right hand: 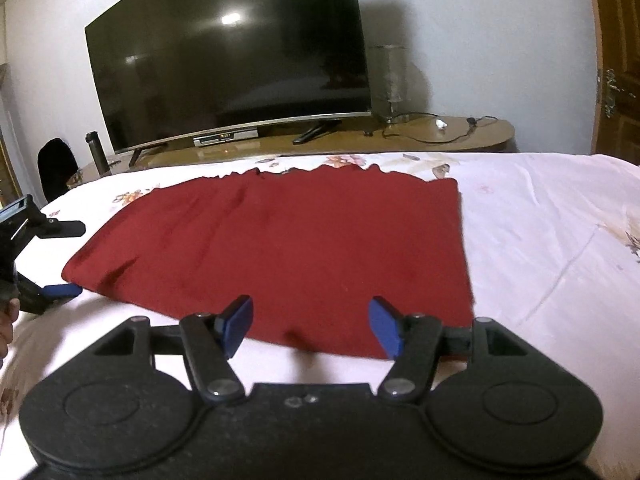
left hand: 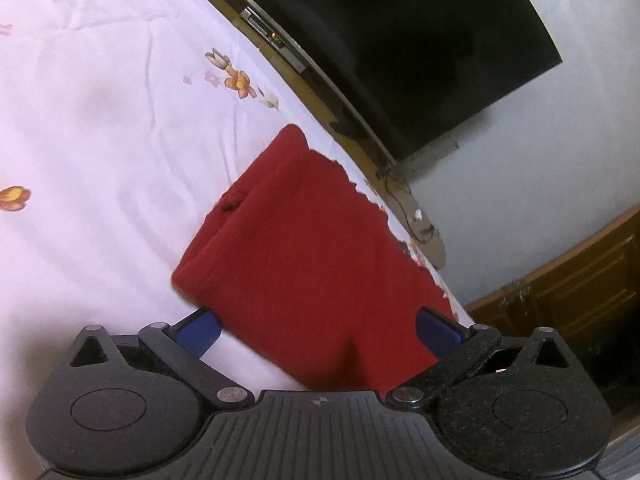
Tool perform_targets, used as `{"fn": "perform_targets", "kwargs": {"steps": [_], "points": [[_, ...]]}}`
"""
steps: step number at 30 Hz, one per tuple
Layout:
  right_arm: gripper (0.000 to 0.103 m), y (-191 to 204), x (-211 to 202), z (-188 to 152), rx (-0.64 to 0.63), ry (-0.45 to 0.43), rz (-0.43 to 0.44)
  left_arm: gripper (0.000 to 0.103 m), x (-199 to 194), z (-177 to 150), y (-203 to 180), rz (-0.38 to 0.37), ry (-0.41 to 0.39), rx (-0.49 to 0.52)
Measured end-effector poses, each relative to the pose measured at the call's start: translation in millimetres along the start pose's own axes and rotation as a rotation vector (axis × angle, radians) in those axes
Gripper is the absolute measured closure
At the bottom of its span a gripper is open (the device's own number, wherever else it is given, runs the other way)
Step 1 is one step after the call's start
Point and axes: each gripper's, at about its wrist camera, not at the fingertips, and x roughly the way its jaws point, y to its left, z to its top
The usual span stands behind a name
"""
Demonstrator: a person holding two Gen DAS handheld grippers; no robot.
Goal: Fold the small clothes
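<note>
Red garment [right hand: 272, 248] lies flat on the bed [right hand: 540, 232], looks folded at least once (doubled edge on one side), further folds likely left; left hand-held gripper [left hand: 318, 330] and right hand-held gripper [right hand: 312, 326] both spread wide, empty, at its near edge.

Bedsheet [right hand: 540, 220] bare around red garment [right hand: 280, 248]; television [right hand: 228, 52] blocks beyond.

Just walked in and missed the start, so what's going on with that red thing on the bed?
A person is folding a red garment laid flat on a floral bedsheet. The right gripper hangs open at its near edge, and the left gripper is open at its left end. Neither grips the cloth.
</note>
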Motion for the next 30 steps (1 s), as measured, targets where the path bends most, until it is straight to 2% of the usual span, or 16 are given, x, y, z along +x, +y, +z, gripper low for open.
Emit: {"fn": "perform_targets", "kwargs": {"steps": [5, 6, 7, 8, 10, 12, 13, 15, 17, 19, 21, 22, 24, 27, 28, 30], "points": [[0.04, 2, 20, 12, 0.018, -0.005, 0.006, 0.009, 12, 4, -3, 0.011, -0.045, -0.012], [0.04, 3, 25, 15, 0.019, -0.007, 0.011, 0.015, 13, 6, -2, 0.012, -0.053, -0.021], [0.04, 5, 30, 19, 0.019, -0.01, 0.015, 0.027, 13, 6, 0, 0.016, -0.06, -0.03], [0.04, 7, 36, 23, 0.014, -0.013, 0.017, 0.034, 13, 7, 3, 0.021, -0.065, -0.042], [0.04, 12, 47, 30, 0.0, -0.014, 0.015, 0.072, 15, 8, 14, 0.037, -0.065, -0.075], [0.042, 18, 59, 39, -0.014, -0.016, 0.014, 0.091, 15, 9, 30, 0.042, -0.054, -0.127], [0.05, 21, 64, 42, -0.016, -0.017, 0.018, 0.091, 14, 10, 39, 0.004, -0.056, -0.156], [0.063, 29, 72, 48, -0.036, -0.019, 0.035, 0.091, 13, 9, 37, -0.003, -0.05, -0.126], [0.065, 41, 80, 49, -0.074, -0.02, 0.041, 0.091, 15, 10, 31, 0.009, -0.05, -0.08], [0.074, 53, 91, 43, -0.121, -0.001, 0.04, 0.091, 17, 12, 32, 0.002, -0.049, -0.084], [0.076, 61, 105, 34, -0.165, 0.055, 0.005, 0.091, 18, 13, 32, 0.009, -0.041, -0.062], [0.076, 64, 108, 29, -0.191, 0.054, -0.005, 0.091, 18, 15, 29, 0.018, -0.034, -0.042], [0.076, 75, 105, 22, -0.27, 0.028, -0.042, 0.092, 19, 17, 26, 0.026, -0.021, -0.011], [0.075, 86, 91, 27, -0.312, -0.044, -0.027, 0.093, 19, 18, 30, 0.004, -0.026, -0.026], [0.077, 89, 93, 28, -0.32, -0.031, -0.032, 0.094, 19, 17, 30, 0.001, -0.032, -0.024], [0.076, 88, 111, 26, -0.305, 0.062, -0.064, 0.094, 15, 15, 30, 0.001, -0.04, -0.011]]}}
